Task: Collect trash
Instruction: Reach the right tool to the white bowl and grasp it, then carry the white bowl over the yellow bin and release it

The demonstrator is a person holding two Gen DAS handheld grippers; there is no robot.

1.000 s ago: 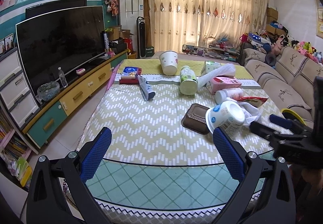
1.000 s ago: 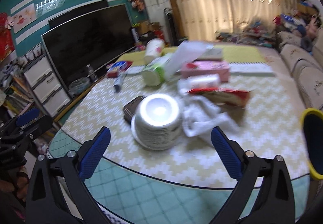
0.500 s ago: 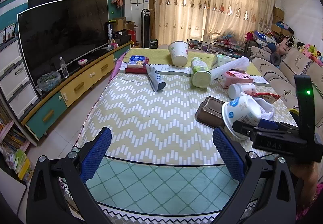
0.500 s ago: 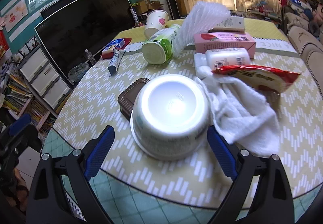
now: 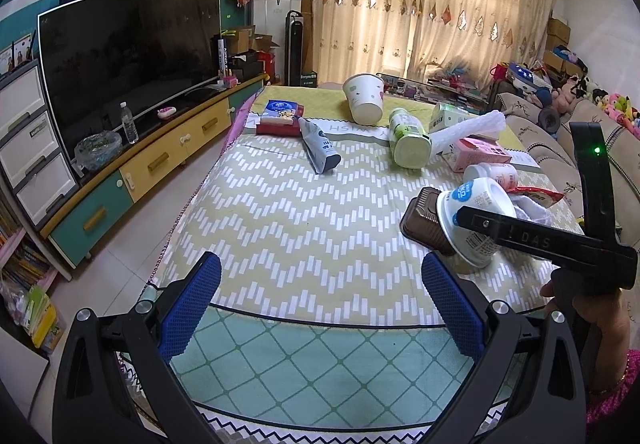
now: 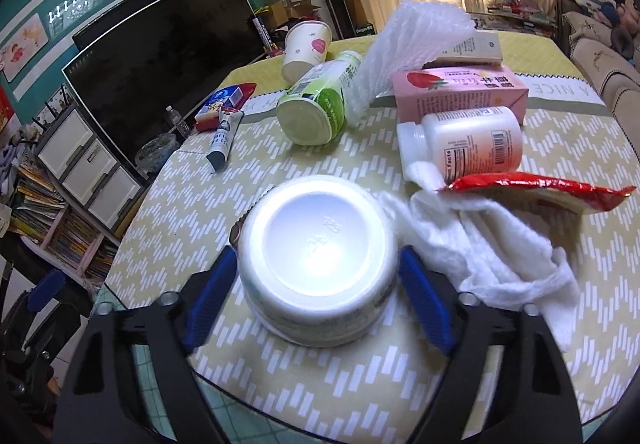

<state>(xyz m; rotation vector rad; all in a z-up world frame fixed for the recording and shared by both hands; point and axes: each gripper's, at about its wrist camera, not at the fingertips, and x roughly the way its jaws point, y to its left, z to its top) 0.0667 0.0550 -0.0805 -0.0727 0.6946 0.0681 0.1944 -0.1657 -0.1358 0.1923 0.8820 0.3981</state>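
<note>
A white paper bowl [image 6: 318,260] lies tipped on the zigzag table mat, its base toward the right wrist camera. My right gripper [image 6: 316,302] has its blue pads on either side of the bowl, close against its wall. The bowl also shows in the left wrist view [image 5: 474,222], leaning on a brown tray [image 5: 426,222], with the right gripper's body across it. My left gripper [image 5: 320,308] is open and empty above the table's front edge.
Other trash lies on the table: a white napkin [image 6: 492,244], a red wrapper [image 6: 536,190], a white pill bottle [image 6: 464,142], a pink carton [image 6: 460,88], a green bottle [image 6: 316,104], a paper cup [image 5: 365,97], a tube [image 5: 320,148]. A TV cabinet [image 5: 140,164] stands left.
My right gripper has moved forward until its pads flank the bowl, and the jaws have narrowed around it. My left gripper stays open and has drifted slightly.
</note>
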